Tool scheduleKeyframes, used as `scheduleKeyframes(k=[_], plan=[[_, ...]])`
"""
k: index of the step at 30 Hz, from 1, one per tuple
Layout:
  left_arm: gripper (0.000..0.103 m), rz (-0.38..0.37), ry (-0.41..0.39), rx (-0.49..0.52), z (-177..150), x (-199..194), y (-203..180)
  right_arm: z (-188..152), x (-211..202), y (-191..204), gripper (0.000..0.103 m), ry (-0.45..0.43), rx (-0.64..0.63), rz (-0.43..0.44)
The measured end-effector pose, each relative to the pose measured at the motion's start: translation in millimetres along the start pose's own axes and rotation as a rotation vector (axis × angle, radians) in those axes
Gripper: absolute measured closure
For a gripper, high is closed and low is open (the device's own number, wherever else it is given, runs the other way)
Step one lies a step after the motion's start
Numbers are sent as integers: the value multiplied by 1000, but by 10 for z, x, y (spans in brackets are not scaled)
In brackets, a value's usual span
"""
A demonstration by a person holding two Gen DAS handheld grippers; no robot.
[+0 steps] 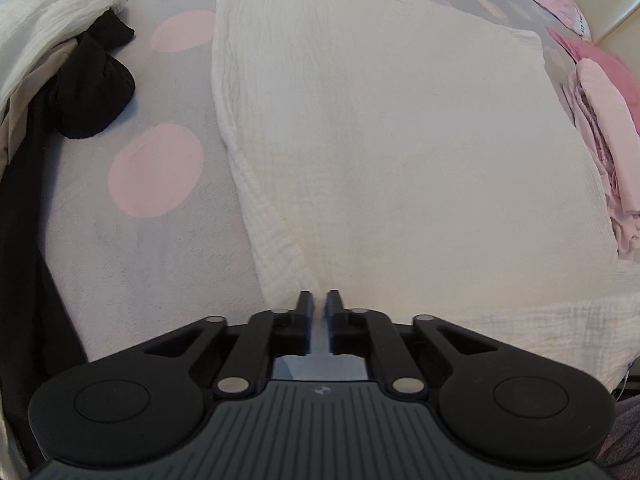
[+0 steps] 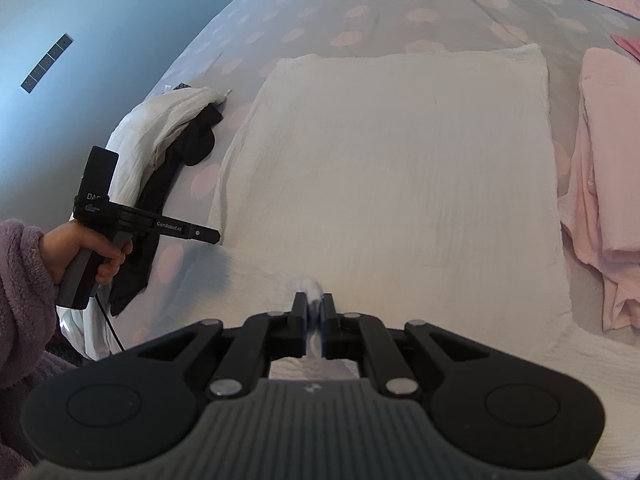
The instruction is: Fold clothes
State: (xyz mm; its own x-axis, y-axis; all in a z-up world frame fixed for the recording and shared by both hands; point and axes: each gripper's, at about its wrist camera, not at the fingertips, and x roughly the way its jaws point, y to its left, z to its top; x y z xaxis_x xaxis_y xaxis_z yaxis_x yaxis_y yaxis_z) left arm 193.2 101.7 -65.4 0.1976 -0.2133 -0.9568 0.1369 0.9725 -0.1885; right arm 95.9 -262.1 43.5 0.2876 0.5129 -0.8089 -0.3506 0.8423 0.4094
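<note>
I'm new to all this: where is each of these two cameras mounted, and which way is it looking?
Left wrist view: sits on the left hand-held gripper, looking steeply down its nearly shut fingers at the white cloth on the dotted bedspread; no part of the person's body shows.
Right wrist view: sits on the right hand-held gripper, shut on a bunched part of the white cloth, looking down and across the bed; the person's left hand and purple sleeve show.
Both share the white cloth, black garment and pink clothes.
</note>
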Motion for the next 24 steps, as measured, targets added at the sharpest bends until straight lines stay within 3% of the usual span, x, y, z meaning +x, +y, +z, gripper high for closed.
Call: scheduleKeyframes(k=[5, 12, 18, 24], plan=[[101, -37, -34, -15, -55, -154, 178, 363, -96, 156, 96, 15, -103, -69], [101, -128, -105, -116, -184, -432, 687, 1183, -88, 762, 96, -1, -364, -216], [101, -202, -125, -174, -285, -467, 1004, 1983, 446, 1433, 96, -26, -580, -347], [101, -248, -144, -217, -375, -445, 1148, 2575, 1293, 1855, 96, -42, -660, -394]])
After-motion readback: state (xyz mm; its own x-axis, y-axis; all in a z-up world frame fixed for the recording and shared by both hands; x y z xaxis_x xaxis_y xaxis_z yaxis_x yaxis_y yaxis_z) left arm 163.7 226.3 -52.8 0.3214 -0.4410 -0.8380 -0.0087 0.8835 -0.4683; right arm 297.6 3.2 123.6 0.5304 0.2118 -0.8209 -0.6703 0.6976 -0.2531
